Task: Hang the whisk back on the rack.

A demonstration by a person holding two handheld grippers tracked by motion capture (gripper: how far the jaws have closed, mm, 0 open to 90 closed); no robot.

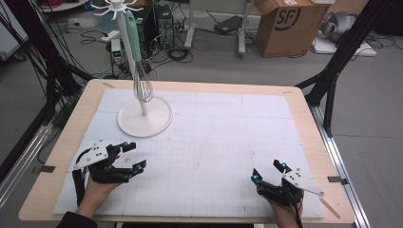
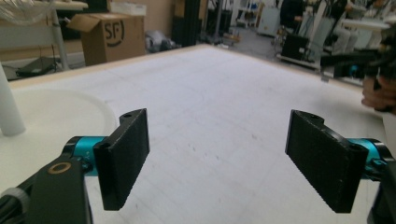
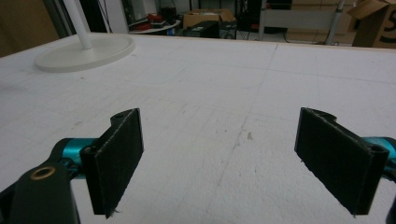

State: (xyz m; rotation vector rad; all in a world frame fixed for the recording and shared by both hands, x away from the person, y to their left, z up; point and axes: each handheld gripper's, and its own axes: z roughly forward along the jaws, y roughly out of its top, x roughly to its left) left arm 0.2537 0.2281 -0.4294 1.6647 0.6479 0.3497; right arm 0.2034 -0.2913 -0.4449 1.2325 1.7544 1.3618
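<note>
A whisk (image 1: 141,71) with a pale green handle hangs from the top of a white stand (image 1: 144,116) at the table's back left. My left gripper (image 1: 132,155) rests low at the front left, in front of the stand's round base, jaws wide apart with nothing between them. My right gripper (image 1: 269,171) sits at the front right, also open and empty. In the left gripper view the stand base (image 2: 51,121) lies just left of my left gripper (image 2: 224,158). In the right gripper view the stand base (image 3: 84,53) sits far off at upper left of my right gripper (image 3: 219,163).
A white foam mat (image 1: 214,142) covers the wooden table (image 1: 66,137). On the floor behind stand a cardboard box (image 1: 283,23), cables and black frame legs (image 1: 340,52). The person's other hand (image 2: 379,93) with its gripper appears at the right edge of the left gripper view.
</note>
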